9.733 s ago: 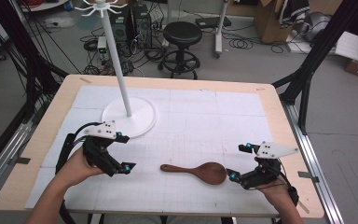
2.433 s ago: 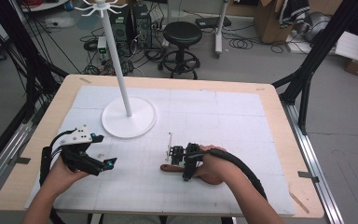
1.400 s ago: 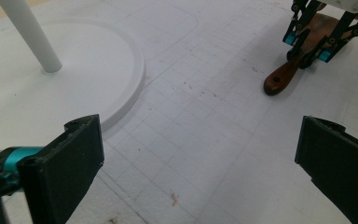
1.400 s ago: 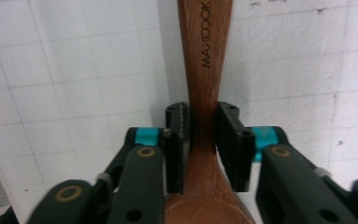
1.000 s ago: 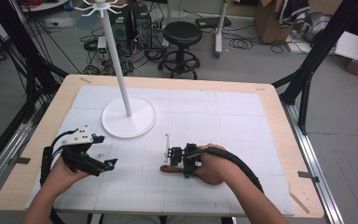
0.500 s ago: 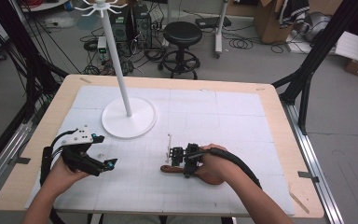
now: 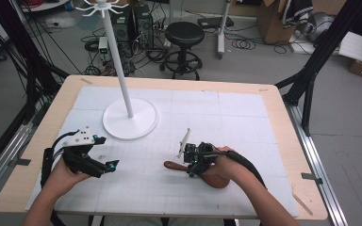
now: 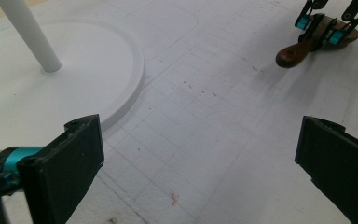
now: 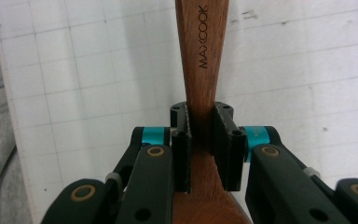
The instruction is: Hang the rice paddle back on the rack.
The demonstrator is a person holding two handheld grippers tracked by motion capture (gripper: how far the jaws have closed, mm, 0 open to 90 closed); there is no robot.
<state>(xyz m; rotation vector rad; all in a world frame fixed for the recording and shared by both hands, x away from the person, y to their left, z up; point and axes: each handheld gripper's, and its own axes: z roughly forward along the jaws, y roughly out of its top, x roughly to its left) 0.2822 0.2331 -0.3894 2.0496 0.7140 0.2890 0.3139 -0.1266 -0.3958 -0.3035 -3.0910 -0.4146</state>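
Wooden spoon (image 7: 195, 172) lies flat on bench (image 7: 245, 117), right of centre; long axis runs left-right, handle end pointing toward left gripper (image 7: 104, 165). Right gripper (image 9: 207, 135) jaws closed across handle neck, just ahead of bowl. Left gripper jaws held wide open, empty, well apart from spoon, near white stand base (image 7: 131, 118).

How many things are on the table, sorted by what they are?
Wooden spoon: 1
White stand: 1
Grippers, left gripper and right gripper: 2
Total: 4
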